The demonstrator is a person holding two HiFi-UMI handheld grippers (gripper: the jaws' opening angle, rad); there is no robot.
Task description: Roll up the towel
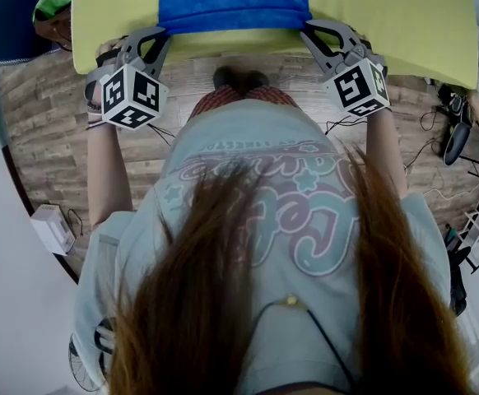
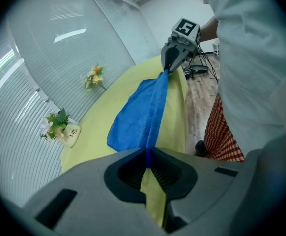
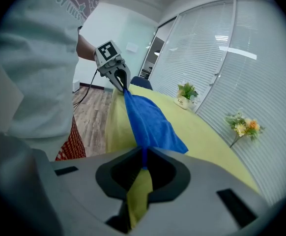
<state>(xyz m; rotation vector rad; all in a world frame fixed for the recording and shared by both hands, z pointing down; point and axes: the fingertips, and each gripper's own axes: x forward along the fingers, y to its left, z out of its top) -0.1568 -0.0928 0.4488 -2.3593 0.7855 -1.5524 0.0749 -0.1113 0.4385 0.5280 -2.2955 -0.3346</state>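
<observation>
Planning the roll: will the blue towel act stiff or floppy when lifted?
Likely floppy: the blue towel drapes and creases between the left gripper and right gripper pinching its corners. Probably light: corner pinches alone carry that edge.

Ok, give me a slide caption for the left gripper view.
Left claw and right claw clamp the blue towel by its near corners over the yellow table.

The towel lies on the table (at its near edge).
</observation>
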